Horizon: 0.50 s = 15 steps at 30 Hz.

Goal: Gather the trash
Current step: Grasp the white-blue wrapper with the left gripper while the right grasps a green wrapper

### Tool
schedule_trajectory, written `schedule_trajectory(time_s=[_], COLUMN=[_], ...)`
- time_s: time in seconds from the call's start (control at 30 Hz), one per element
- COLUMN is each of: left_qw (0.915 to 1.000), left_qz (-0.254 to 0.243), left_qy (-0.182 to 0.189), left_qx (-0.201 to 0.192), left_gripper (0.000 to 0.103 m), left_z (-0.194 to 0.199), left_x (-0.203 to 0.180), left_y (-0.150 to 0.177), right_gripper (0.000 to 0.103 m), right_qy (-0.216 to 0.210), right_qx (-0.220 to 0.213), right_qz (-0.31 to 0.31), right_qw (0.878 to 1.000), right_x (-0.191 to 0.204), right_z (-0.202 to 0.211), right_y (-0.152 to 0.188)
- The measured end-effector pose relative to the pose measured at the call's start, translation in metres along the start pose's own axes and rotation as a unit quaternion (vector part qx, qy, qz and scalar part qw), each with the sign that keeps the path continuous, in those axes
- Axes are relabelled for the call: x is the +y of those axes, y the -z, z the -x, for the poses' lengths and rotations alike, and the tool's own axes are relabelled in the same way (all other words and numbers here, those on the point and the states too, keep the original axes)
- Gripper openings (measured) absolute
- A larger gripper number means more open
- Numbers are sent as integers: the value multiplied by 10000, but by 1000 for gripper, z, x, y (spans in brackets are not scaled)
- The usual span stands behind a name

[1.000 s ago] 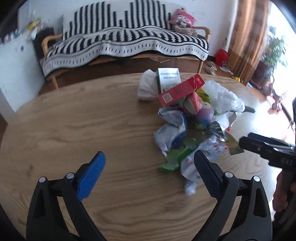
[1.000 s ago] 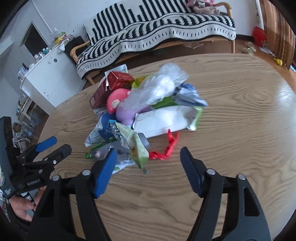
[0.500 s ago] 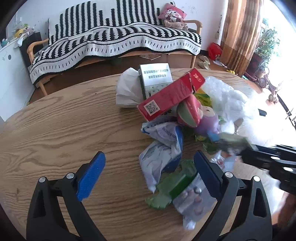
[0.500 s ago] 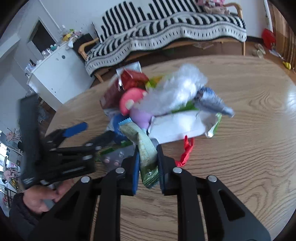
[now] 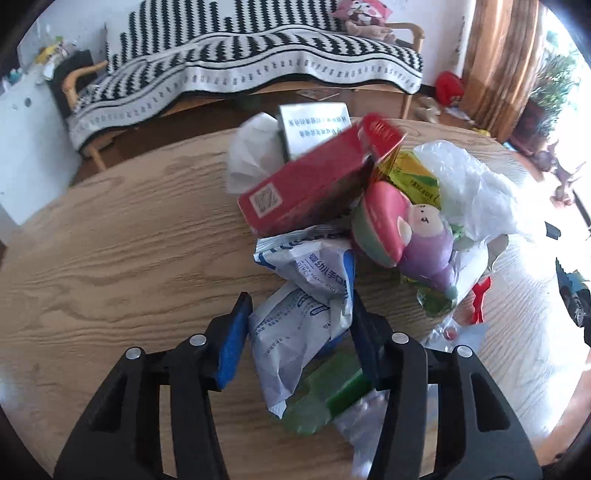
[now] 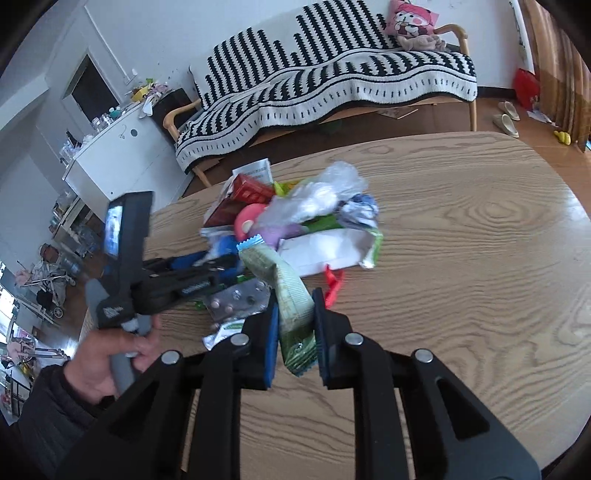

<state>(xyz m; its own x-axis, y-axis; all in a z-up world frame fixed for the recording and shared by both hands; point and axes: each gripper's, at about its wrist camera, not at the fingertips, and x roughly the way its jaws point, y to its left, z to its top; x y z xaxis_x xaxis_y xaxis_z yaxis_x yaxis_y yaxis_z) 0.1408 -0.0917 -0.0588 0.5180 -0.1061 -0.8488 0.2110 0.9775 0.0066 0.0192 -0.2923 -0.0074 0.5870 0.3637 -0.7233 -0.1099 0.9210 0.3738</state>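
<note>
This is a living room in a home. Far behind the wooden counter (image 6: 461, 258) stands a sofa (image 6: 332, 85) under a black and white striped blanket, with a plush toy (image 6: 410, 26) on it. On the left is a white cabinet (image 6: 114, 166), on the right a curtain (image 5: 506, 55), a plant (image 5: 554, 85) and slippers (image 6: 508, 118) on the floor.

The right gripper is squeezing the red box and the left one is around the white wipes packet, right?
Not quite. In the right wrist view, the right gripper is squeezing a green wrapper, not the red box, which lies in the pile. The left gripper, closing, is around the white wipes packet.
</note>
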Motion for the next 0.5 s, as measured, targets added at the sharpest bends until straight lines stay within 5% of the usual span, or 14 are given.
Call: schedule_trajectory(time_s=[0.3, 0.5], left_qw=[9988, 9957], left_qz=[-89, -470], left_qy=[54, 308], left_qx=[-488, -737], left_gripper=[51, 51], left_z=[77, 98], left_x=[-17, -83], left_y=[8, 8], right_gripper=[17, 17], right_qy=[334, 811], right_qx=[-284, -397], right_qz=[-254, -647], right_qw=[9987, 9938], right_x=[-47, -104], right_z=[58, 103], right_y=[19, 43])
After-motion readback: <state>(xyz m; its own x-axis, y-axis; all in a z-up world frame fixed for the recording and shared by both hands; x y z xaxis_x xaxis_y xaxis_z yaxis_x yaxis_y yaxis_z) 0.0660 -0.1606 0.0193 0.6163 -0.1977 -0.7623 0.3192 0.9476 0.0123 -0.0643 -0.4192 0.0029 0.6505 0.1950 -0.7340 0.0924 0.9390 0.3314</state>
